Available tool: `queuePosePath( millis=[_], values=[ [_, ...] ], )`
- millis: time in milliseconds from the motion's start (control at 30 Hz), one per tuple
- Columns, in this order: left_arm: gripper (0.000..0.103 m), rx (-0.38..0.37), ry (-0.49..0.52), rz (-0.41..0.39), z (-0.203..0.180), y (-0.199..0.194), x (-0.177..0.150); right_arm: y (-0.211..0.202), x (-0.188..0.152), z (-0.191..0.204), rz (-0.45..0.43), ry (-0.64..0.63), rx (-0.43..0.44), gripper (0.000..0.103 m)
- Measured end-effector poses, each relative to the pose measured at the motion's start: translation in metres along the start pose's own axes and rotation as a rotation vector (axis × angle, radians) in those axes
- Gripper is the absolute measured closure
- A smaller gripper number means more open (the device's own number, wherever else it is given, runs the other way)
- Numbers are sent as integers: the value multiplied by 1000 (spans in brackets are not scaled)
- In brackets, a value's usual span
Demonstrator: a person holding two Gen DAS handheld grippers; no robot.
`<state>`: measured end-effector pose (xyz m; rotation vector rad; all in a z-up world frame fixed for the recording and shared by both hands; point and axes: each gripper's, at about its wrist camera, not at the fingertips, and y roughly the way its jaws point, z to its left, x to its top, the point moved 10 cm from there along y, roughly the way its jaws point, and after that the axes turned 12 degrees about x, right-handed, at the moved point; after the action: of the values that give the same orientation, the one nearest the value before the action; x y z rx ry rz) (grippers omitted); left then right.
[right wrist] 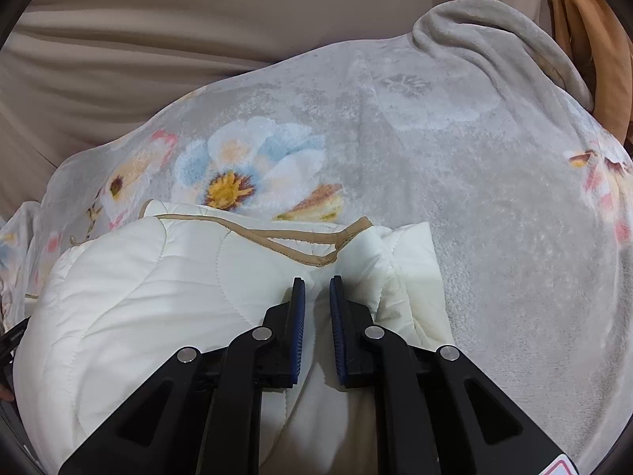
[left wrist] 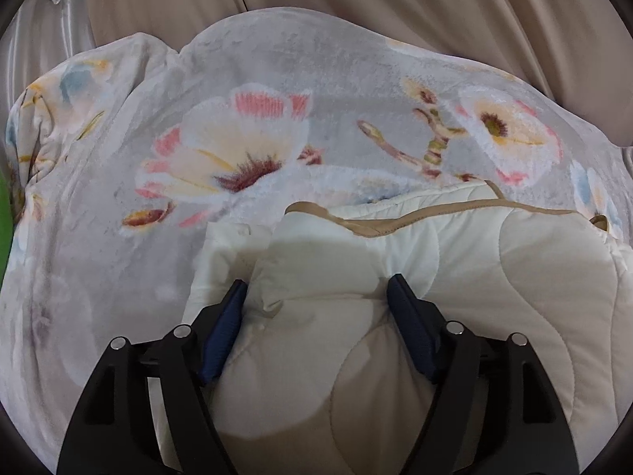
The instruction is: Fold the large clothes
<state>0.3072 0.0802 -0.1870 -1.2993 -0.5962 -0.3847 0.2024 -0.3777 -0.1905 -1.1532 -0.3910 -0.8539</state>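
Note:
A cream quilted jacket [left wrist: 455, 277] with tan trim lies bunched on a grey floral blanket [left wrist: 237, 99]. My left gripper [left wrist: 318, 285] is open wide, its blue-padded fingers [left wrist: 227, 324] straddling a puffed fold of the jacket's left part. In the right wrist view the same jacket [right wrist: 158, 289] lies at lower left on the blanket [right wrist: 494, 198]. My right gripper [right wrist: 317, 283] has its jaws close together, pinching a fold of the jacket near the tan-trimmed edge [right wrist: 300, 245].
Beige curtain-like fabric [left wrist: 395, 0] hangs behind the blanket in both views. An orange-tan cloth [right wrist: 585, 39] hangs at the far right. A green object [left wrist: 4, 206] shows at the left edge. The blanket has a raised fold [right wrist: 494, 35] at the far right corner.

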Motion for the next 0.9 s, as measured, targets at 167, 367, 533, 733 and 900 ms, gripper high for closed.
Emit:
queuePosePath(
  millis=[167,367,533,733,900],
  values=[
    [31,19,9,22,3,-1,3,-2,1,3,40,-14,-35,91],
    [12,-73,-107,94,50,-58,0,-62,10,74,37,-75,50,85],
    [9,-159,-228,226,89,-81,-50,-60,-25,156,158,-129,184,85],
    [8,-177,-376,342,111,-62,-107,-8,-73,217,302,-233,212,85],
    [5,-241,-457,355,102,-49,-117,22,-98,220,339,-292,157,85]
  ],
)
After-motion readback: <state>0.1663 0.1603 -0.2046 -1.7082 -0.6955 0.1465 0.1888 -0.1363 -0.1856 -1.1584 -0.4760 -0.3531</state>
